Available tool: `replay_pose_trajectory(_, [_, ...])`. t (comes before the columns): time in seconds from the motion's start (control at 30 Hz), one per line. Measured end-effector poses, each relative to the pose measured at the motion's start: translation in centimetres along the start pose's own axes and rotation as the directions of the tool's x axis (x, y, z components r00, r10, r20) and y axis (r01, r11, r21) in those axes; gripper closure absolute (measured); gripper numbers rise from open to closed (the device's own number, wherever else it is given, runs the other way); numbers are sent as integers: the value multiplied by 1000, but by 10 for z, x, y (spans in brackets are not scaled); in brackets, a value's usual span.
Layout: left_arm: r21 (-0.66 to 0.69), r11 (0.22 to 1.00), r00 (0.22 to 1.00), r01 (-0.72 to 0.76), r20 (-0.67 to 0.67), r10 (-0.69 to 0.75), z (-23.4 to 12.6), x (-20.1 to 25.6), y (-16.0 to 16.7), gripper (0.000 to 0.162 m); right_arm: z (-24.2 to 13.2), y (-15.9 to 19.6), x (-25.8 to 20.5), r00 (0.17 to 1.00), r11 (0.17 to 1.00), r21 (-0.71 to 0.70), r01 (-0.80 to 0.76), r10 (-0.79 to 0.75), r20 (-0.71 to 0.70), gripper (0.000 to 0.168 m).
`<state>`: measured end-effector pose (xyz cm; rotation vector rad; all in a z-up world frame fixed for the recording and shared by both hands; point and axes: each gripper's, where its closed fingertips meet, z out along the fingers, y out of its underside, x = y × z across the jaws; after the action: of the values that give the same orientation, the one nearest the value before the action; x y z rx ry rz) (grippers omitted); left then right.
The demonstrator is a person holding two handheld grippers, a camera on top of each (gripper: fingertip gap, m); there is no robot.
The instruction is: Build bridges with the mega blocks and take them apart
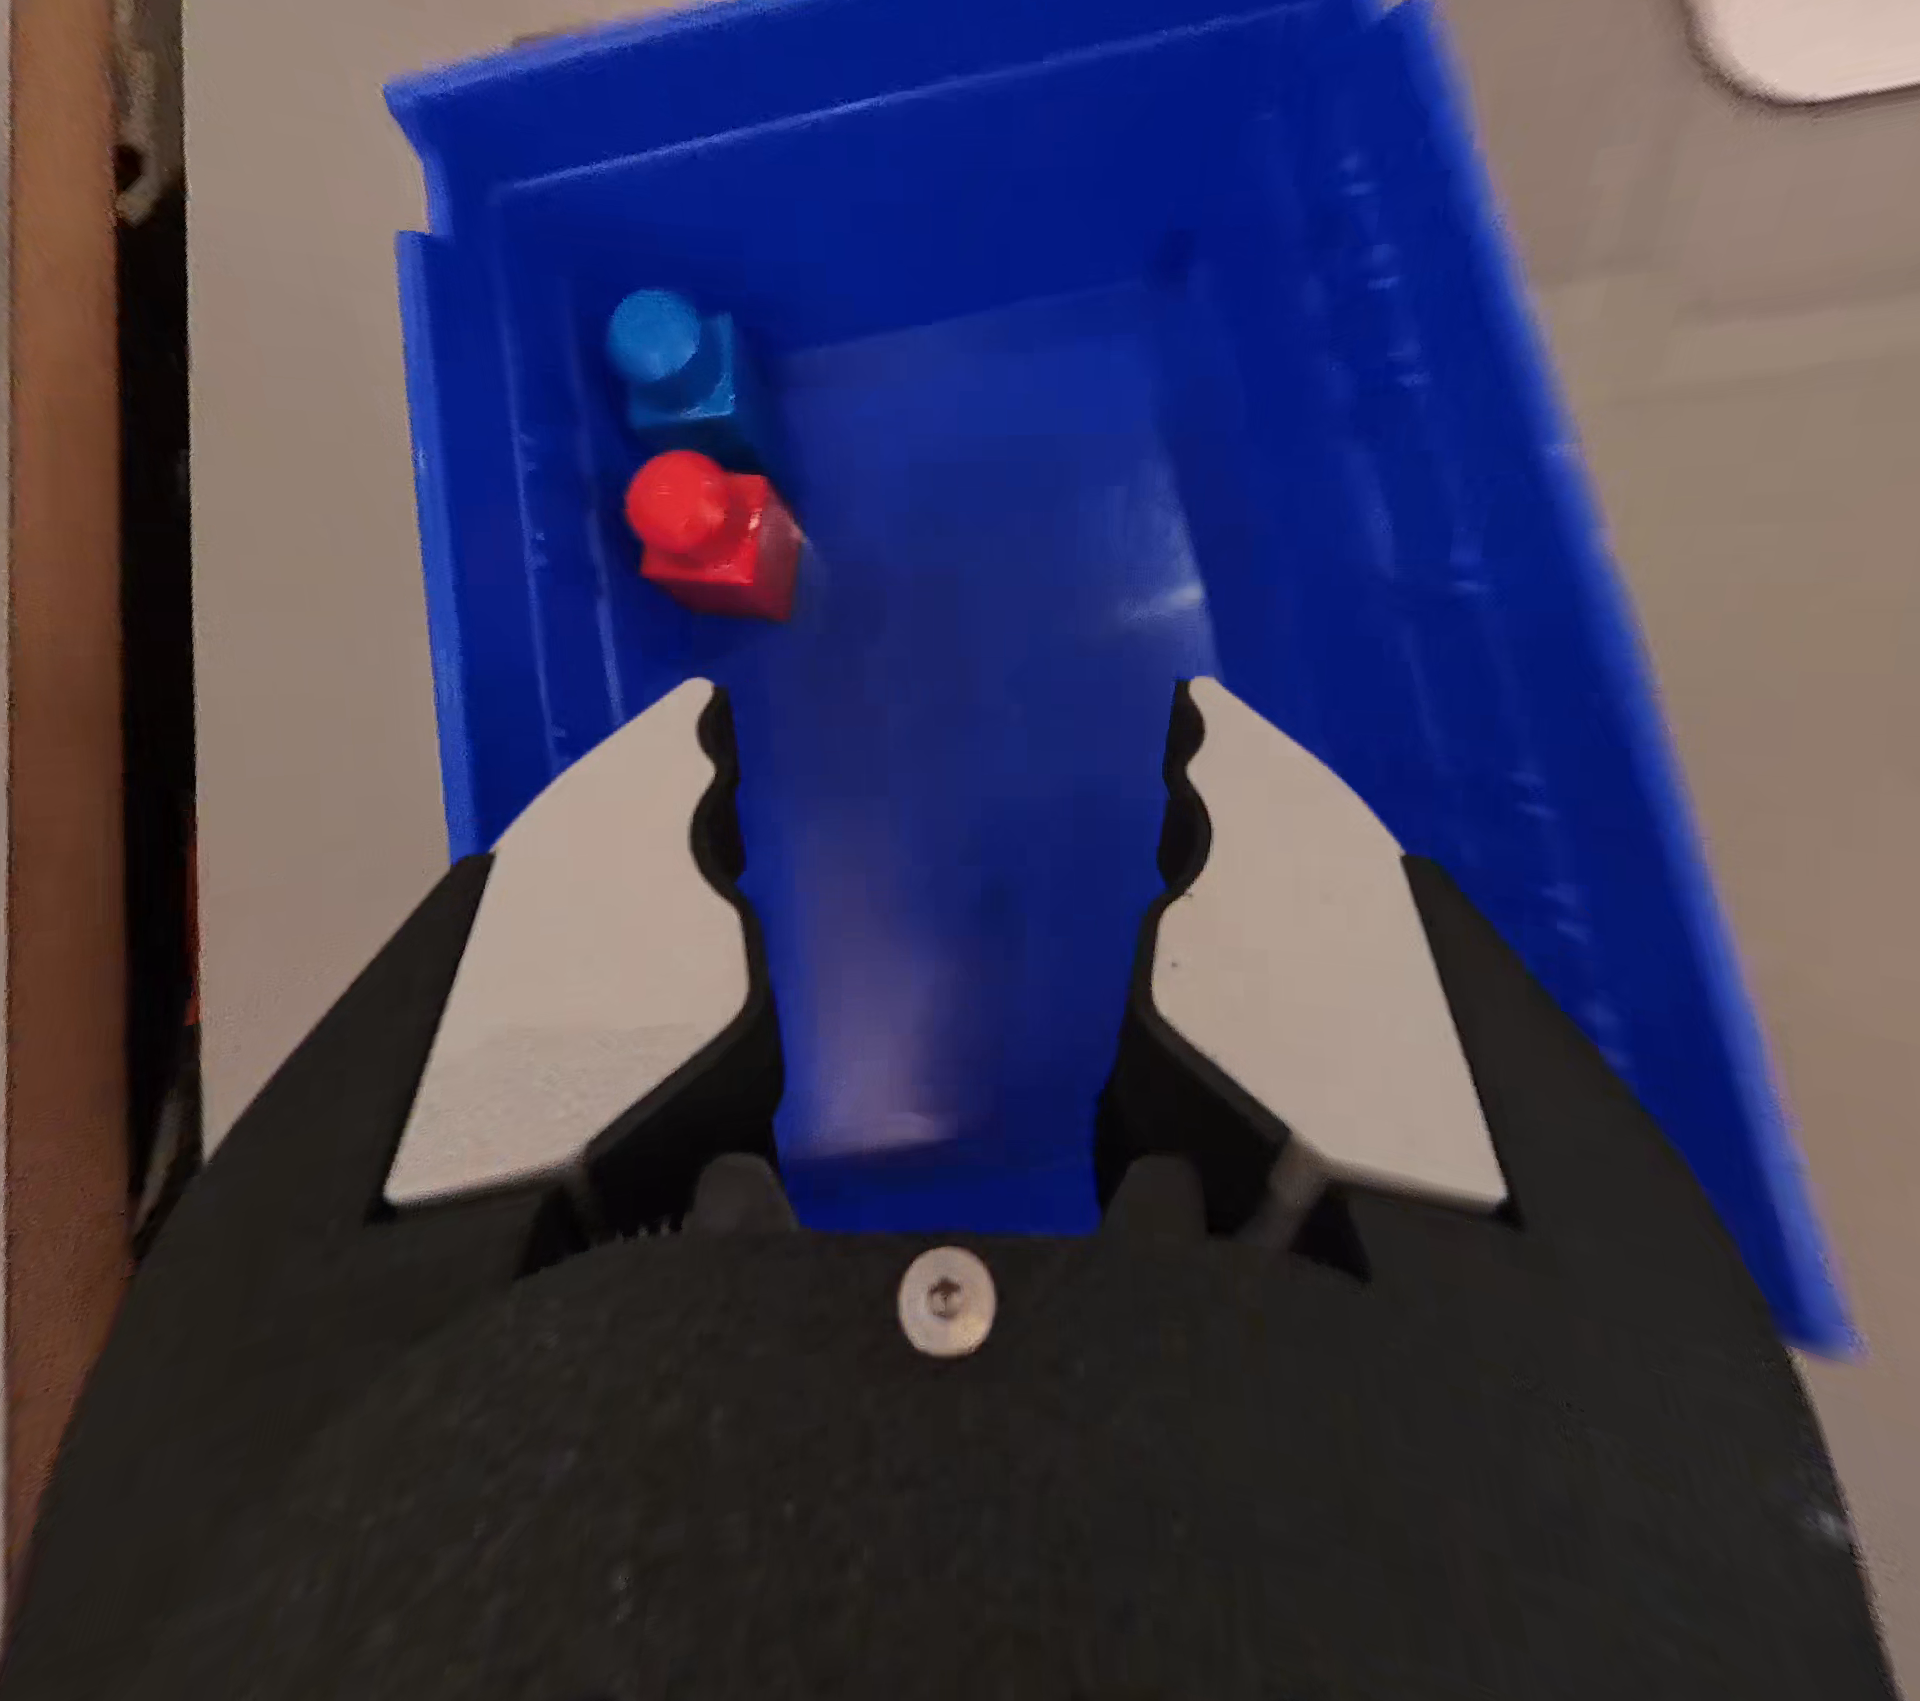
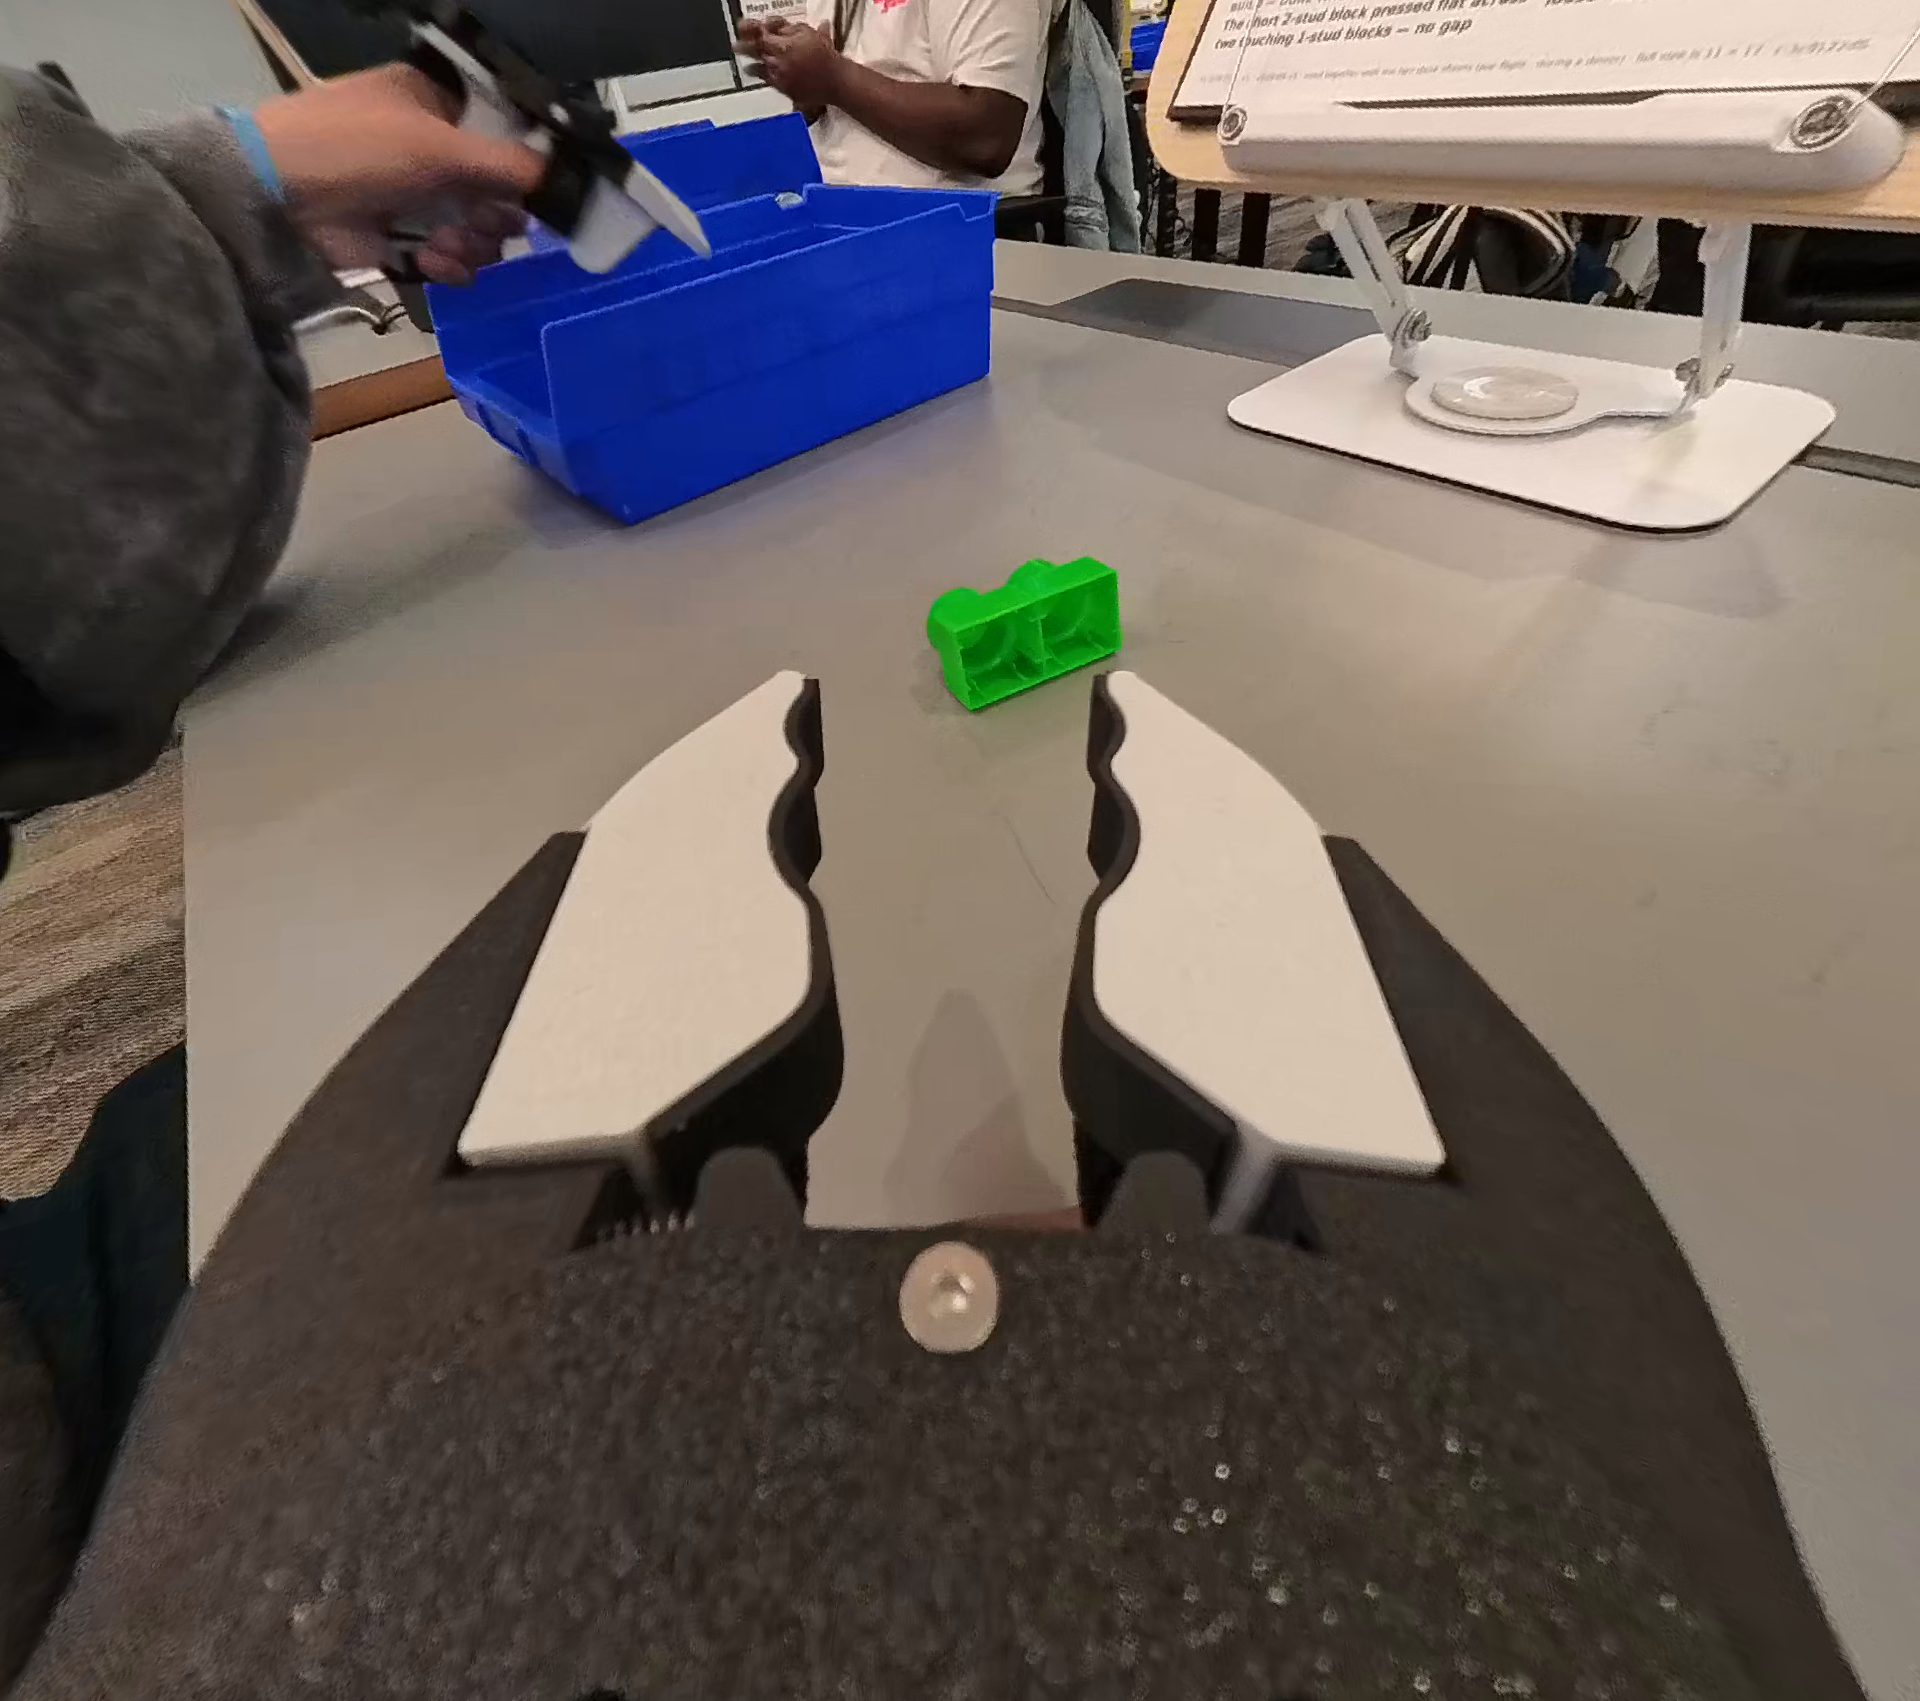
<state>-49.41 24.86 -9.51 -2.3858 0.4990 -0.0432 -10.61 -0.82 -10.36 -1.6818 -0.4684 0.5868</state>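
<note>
Spread jaws of the right gripper [image 2: 954,695] hover low over a grey table [image 2: 1455,768], a green block [image 2: 1023,633] lying on its side just beyond the fingertips. Farther left, the left gripper [image 1: 948,695], also spread and empty, points down into a blue bin [image 1: 1351,508], where a red block [image 1: 717,534] and a blue block [image 1: 675,363] stand against its left wall.

We see a bright blue bin [image 1: 1039,217] holding a blue one-stud block [image 1: 675,368] and a red one-stud block [image 1: 717,539]. On the plain grey tabletop [image 2: 1455,820] lies a vivid green two-stud block [image 2: 1023,633]. Our right gripper [image 2: 954,695] has pale grey fingers [image 2: 665,945] lined black on a black body; the left gripper [image 1: 951,706] looks the same.
</note>
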Motion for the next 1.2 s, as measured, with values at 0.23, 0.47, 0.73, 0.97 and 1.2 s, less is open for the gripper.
replay_pose_trajectory(0.23, [-39,993,955,-107,273,114,61,-43,-17,84,1,1,-4,1000,1000,-9,26,-26,10,120])
replay_pose_trajectory(0.47, [-200,969,952,-142,240,189,90,-53,-6,99,1,1,-5,1000,1000,-4,25,-25,18,120])
replay_pose_trajectory(0.73, [-201,975,974,-92,185,130,82,-55,-1,127,0,0,-4,1000,1000,3,14,-14,19,121])
replay_pose_trajectory(0.97, [-109,988,990,-105,86,115,43,-37,-15,127,1,0,-3,1000,1000,-2,8,-8,19,122])
replay_pose_trajectory(1.2, [145,957,948,-252,-160,274,-65,76,-79,127,2,2,-4,1000,1000,-13,16,-16,19,123])
